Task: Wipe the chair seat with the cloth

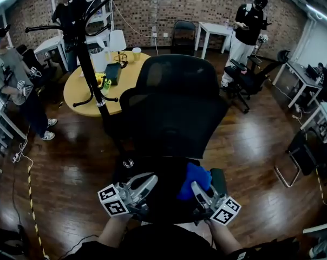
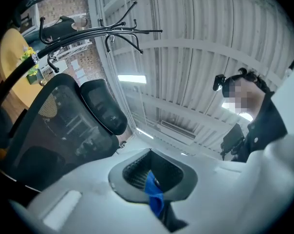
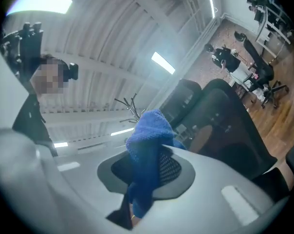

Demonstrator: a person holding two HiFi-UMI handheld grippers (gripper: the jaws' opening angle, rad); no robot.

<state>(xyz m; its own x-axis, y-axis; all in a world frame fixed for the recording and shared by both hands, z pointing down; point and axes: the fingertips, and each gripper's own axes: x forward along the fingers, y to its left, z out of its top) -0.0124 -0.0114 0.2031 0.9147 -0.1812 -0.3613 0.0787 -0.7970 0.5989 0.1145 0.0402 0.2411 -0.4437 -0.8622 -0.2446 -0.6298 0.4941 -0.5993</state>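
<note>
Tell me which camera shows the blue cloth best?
The right gripper view: the cloth fills its middle, pinched in the right gripper's jaws. The head view shows it smaller; the left gripper view shows only a blue sliver between its jaws.

- I take the round yellow table (image 1: 132,72) as my landmark; it stands on a dark wooden floor (image 1: 71,167).
- On it stands a white-shaded lamp (image 1: 117,39); a black coat stand (image 1: 87,64) rises just in front.
- Behind it runs a brick wall (image 1: 207,1).
- Well to its right, a small white table (image 1: 215,30) meets that wall.
- High above it, a ribbed ceiling (image 2: 195,57) carries strip lights (image 2: 131,78).
</note>
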